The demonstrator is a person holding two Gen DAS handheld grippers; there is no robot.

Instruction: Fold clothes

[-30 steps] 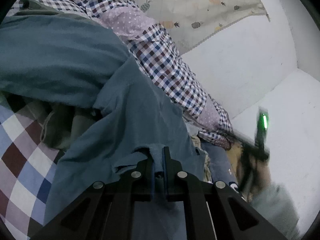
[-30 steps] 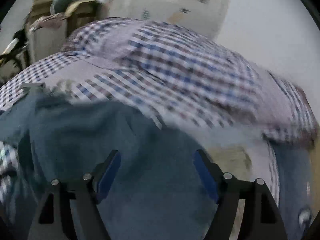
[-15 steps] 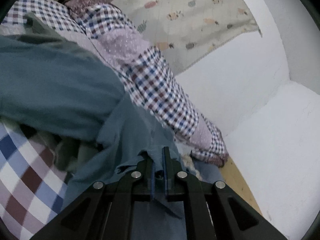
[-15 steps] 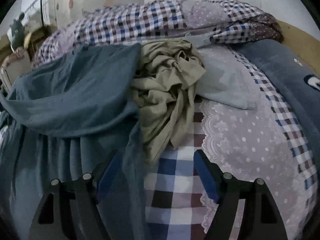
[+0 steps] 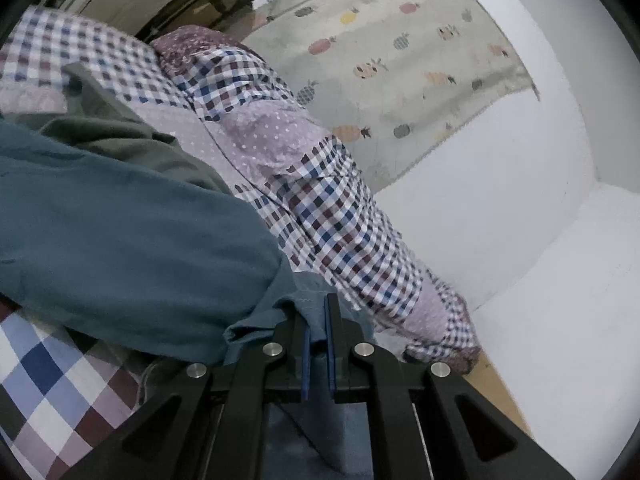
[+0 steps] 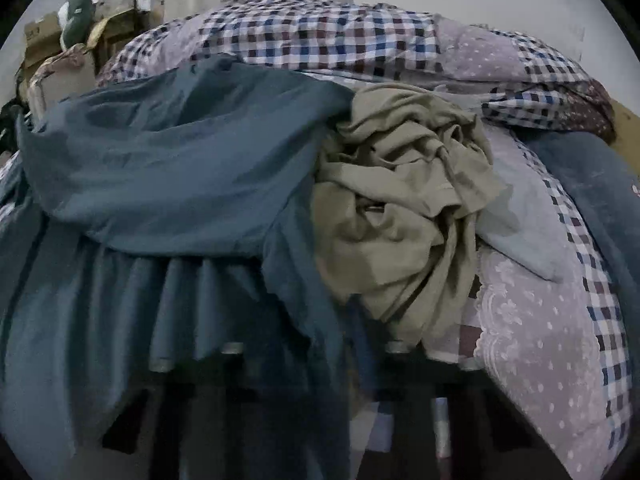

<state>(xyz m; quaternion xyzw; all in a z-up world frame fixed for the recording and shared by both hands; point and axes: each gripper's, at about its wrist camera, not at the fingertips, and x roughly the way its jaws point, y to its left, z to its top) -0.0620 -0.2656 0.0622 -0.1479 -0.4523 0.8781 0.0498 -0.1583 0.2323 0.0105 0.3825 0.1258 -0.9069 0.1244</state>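
Covering most of both views, a bed [image 6: 552, 360] dressed in a lilac dotted and checked patchwork cover is seen, with a rolled checked quilt [image 5: 320, 216] heaped along its far edge against the white wall [image 5: 500, 208]. A pale curtain printed with pineapples [image 5: 400, 60] is hung behind the quilt. Across the bed's left part a large teal-blue cotton garment [image 6: 172, 176] is spread in loose folds, and its near edge is draped over the front of the right gripper [image 6: 312, 360], so that the fingers are veiled by cloth; whether they are clenched or released cannot be told. Just beside the teal garment, near the middle of the bed, a crumpled khaki-olive garment [image 6: 404, 208] is piled, touching it along one side. A flat pale blue-grey piece of cloth [image 6: 520, 224] is laid to the right of the khaki heap. In the left wrist view, a hem of the teal garment [image 5: 132, 240] is pinched between the blue-lined fingers of the left gripper [image 5: 318, 344], which are clamped tightly together on it.
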